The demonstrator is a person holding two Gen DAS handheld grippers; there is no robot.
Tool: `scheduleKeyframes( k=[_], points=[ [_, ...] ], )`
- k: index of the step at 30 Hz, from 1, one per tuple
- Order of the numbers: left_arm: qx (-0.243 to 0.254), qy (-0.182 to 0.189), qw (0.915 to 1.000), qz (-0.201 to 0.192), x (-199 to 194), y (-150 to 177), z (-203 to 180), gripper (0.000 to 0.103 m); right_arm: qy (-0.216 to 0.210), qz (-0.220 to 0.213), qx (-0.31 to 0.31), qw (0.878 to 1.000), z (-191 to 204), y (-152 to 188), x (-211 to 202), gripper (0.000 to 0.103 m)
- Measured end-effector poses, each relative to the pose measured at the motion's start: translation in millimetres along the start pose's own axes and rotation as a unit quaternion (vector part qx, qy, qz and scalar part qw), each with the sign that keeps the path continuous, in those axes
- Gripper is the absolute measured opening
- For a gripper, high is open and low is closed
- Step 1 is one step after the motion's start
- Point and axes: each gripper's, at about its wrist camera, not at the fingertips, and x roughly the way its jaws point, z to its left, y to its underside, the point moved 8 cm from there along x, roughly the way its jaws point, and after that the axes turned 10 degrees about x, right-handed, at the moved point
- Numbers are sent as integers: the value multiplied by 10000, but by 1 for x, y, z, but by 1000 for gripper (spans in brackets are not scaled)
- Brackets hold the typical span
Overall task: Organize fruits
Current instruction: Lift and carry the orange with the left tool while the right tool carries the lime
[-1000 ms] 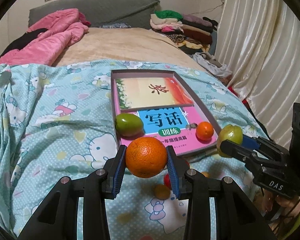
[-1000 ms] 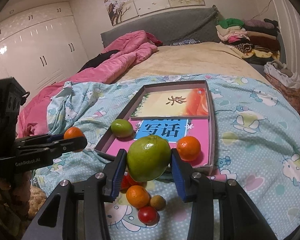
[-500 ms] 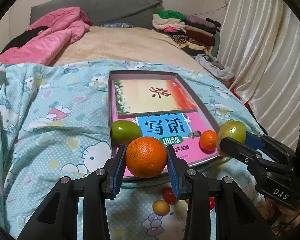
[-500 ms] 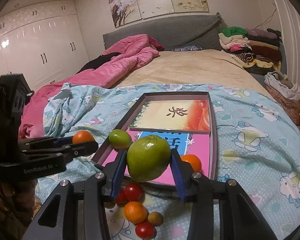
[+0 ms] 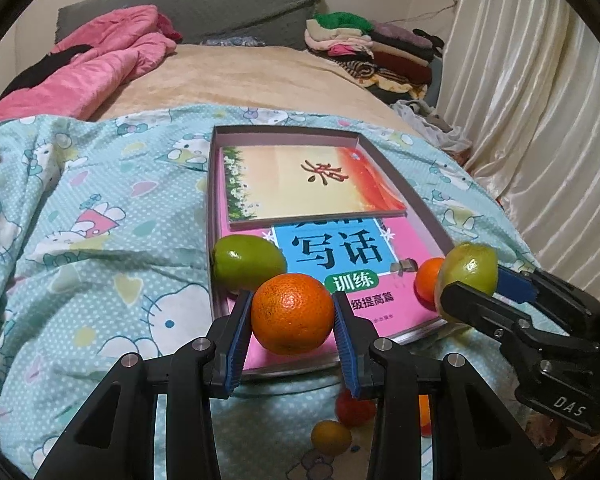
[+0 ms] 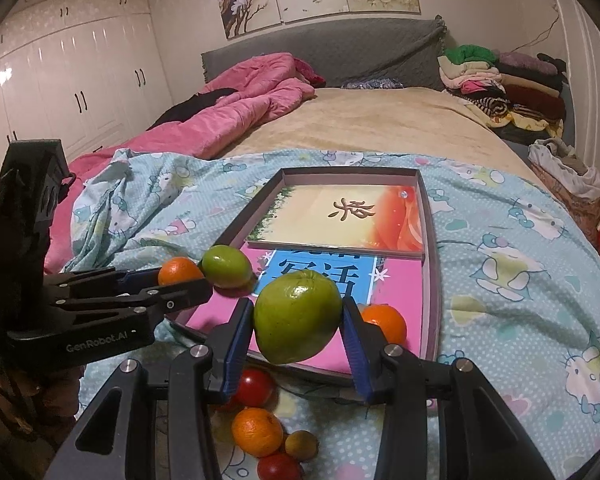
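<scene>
Gripping an orange, left hand-held gripper; right hand-held gripper clamped on green fruit.

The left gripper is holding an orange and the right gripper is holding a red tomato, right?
Not quite. The left gripper does hold an orange, but the right gripper holds a green fruit, not a red tomato. The right wrist view shows it squeezed between the blue pads.
</scene>
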Motion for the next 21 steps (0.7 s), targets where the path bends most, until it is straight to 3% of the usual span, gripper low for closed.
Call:
scheduleKeyframes(
  k=[21],
  points=[
    [90, 4, 9994, 336, 28, 10, 6, 40, 172, 418, -657, 9968, 10, 8, 42, 44]
  ],
)
